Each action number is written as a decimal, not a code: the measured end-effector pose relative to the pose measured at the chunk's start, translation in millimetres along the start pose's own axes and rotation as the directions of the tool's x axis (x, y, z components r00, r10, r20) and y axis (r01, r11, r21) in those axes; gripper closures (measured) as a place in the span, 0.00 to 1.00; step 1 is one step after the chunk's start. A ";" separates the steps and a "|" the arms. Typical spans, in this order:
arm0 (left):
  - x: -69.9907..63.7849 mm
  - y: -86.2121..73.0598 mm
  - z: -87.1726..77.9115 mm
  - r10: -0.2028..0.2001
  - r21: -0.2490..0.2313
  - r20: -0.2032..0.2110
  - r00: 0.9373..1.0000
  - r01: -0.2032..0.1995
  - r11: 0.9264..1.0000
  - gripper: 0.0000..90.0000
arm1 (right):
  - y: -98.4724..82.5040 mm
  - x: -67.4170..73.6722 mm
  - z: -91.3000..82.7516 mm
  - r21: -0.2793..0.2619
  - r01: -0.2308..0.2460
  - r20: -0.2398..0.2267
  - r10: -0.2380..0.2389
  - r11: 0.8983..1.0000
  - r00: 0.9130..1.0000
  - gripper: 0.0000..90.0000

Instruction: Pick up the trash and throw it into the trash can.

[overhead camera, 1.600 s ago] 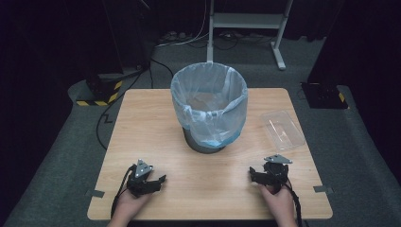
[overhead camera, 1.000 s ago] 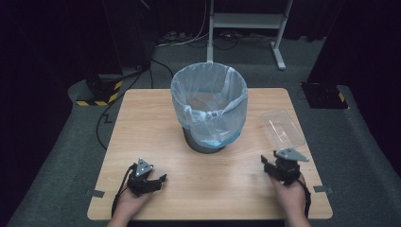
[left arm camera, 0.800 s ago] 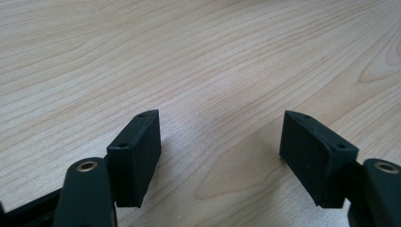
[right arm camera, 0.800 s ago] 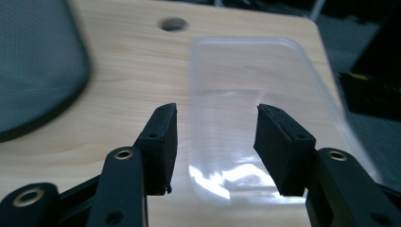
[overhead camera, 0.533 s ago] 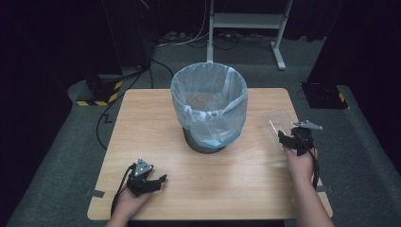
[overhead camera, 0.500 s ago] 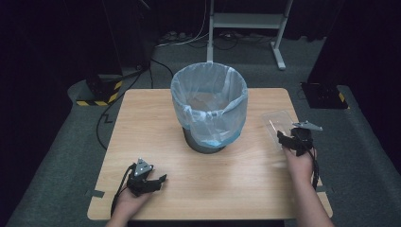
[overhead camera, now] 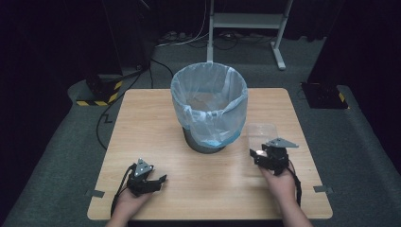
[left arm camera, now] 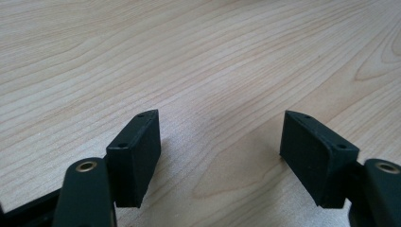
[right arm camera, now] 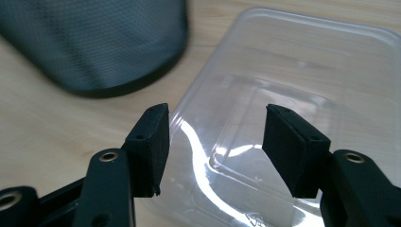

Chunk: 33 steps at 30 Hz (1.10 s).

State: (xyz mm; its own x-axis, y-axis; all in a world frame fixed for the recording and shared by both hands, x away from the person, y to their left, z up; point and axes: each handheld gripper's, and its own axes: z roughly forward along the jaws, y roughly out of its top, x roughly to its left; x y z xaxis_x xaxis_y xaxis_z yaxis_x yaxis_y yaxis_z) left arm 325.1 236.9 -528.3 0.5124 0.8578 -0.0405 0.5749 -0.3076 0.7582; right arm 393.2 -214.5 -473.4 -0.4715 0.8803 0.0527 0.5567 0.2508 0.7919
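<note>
Movement belongs to the right hand alone. A moment back the right claw [overhead camera: 259,153] sat at the near right of the pale wooden desk [overhead camera: 142,118]; half a second ago it was out beyond the clear plastic clamshell tray [overhead camera: 263,132], near the desk's right edge, and now it has come back in toward the middle and hangs at the tray's near edge. Its jaws have just been closing a little after a wider spread. In the right gripper view they stand apart over the tray [right arm camera: 293,94], which lies flat on the desk between and beyond them, and neither pad presses on the plastic, so the claw is released and holds nothing.

The tray has not shifted: it lies to the right of the grey mesh bin lined with a pale blue plastic bag [overhead camera: 209,106], just beside its base.

The left claw [overhead camera: 151,182] has kept its place at the near left, spread wide over bare wood [left arm camera: 208,71], with nothing between its pads.

Judging from this, the reach has ended and the grasp is being lined up. A thin, slippery rim lying flat is awkward to pinch; one jaw will likely need to get under the edge before closing, and the bin probably waits as the drop point.
</note>
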 end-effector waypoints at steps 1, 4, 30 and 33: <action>0.0 0.0 -0.1 -0.001 0.002 -0.001 1.000 0.001 1.000 0.33 | -2.0 9.5 -1.7 0.000 0.008 -0.015 -0.008 1.000 1.000 0.46; -0.1 0.0 0.0 0.000 0.001 -0.001 1.000 0.000 1.000 0.33 | -5.5 26.1 -4.7 0.001 0.024 -0.047 -0.024 1.000 0.999 0.47; -0.9 -0.1 -0.1 0.012 0.006 -0.002 1.000 -0.012 1.000 0.33 | -7.5 1.2 0.0 -0.006 -0.073 0.031 0.073 0.997 0.997 0.40; -1.6 0.0 0.1 0.020 0.005 -0.009 1.000 -0.020 1.000 0.33 | -16.8 21.1 -7.5 -0.025 -0.042 0.016 0.042 0.999 0.999 0.40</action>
State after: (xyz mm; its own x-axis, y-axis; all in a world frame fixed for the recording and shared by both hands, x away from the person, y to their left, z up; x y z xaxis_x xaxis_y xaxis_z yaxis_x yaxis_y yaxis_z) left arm 324.4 235.5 -528.3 0.5176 0.8554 -0.0194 0.5682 -0.3267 0.7553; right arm 368.7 -203.1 -481.0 -0.4368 0.8963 0.0763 0.5588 0.2039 0.8038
